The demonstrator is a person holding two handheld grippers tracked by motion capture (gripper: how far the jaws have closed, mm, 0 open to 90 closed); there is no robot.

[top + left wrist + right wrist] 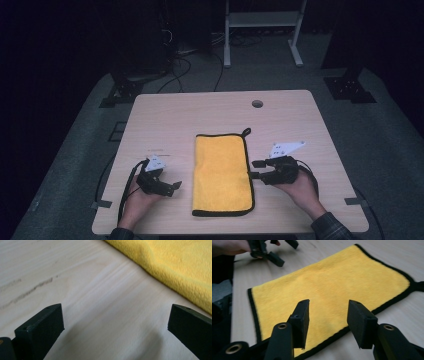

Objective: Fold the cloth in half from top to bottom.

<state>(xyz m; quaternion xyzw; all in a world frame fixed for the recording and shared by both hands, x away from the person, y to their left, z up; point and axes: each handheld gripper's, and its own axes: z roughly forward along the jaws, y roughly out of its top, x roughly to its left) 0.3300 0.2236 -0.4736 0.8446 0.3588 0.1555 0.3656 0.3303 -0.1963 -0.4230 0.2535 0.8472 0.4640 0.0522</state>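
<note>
Between both tools, unlabelled yellow cloth (pixel 222 172)

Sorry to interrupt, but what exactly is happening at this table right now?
A person sits at a wooden table with a handheld gripper in each hand, working on a yellow cloth with black edging that lies flat, folded into a long rectangle. The right gripper sits at the cloth's right edge with its jaws apart and nothing pinched between them. The left gripper rests on the table to the cloth's left, jaws wide open over bare wood.
</note>
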